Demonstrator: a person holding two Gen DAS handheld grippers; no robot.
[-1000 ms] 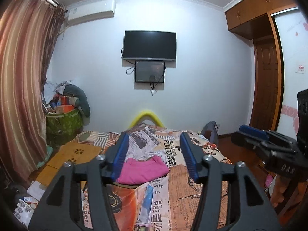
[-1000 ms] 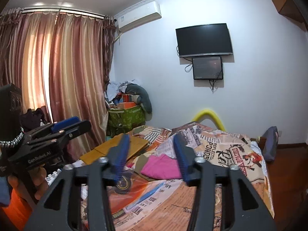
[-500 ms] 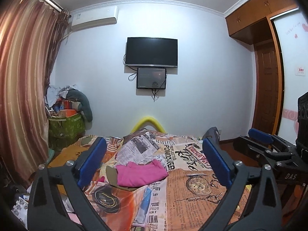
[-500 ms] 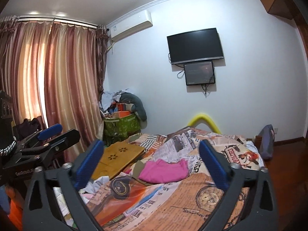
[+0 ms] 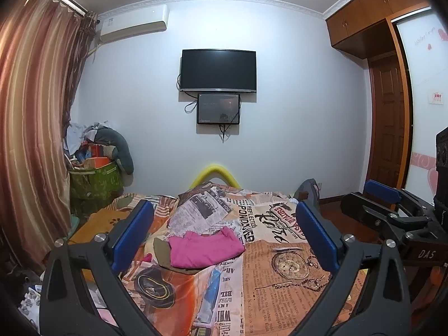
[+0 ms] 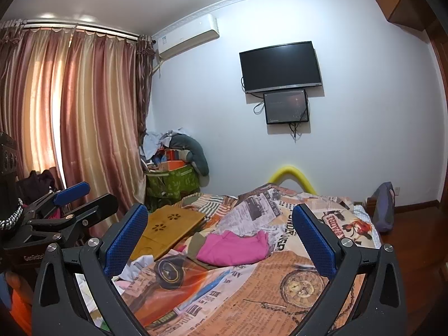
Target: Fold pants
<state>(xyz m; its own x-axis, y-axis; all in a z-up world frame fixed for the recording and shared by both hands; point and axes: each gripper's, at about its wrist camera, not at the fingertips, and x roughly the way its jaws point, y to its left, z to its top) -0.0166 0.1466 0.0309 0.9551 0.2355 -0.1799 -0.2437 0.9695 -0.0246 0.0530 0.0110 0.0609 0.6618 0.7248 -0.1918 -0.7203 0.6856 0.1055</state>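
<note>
The folded pants [image 5: 205, 247] lay on the bed [image 5: 285, 268], toward its middle, ahead of both claws. A lap tray [image 6: 168, 231] rested on the bed to their left. A stuffed basket [image 6: 172, 180] stood in the corner behind, a television [image 5: 217, 70] hung on the far wall above.

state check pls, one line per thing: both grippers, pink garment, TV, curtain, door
left gripper: open, jaws just opened wide, nothing between them
right gripper: open, jaws just opened wide, empty
pink pants: folded, lying on the bed, untouched
TV: screen dark
curtain: drawn shut
door: closed
</note>
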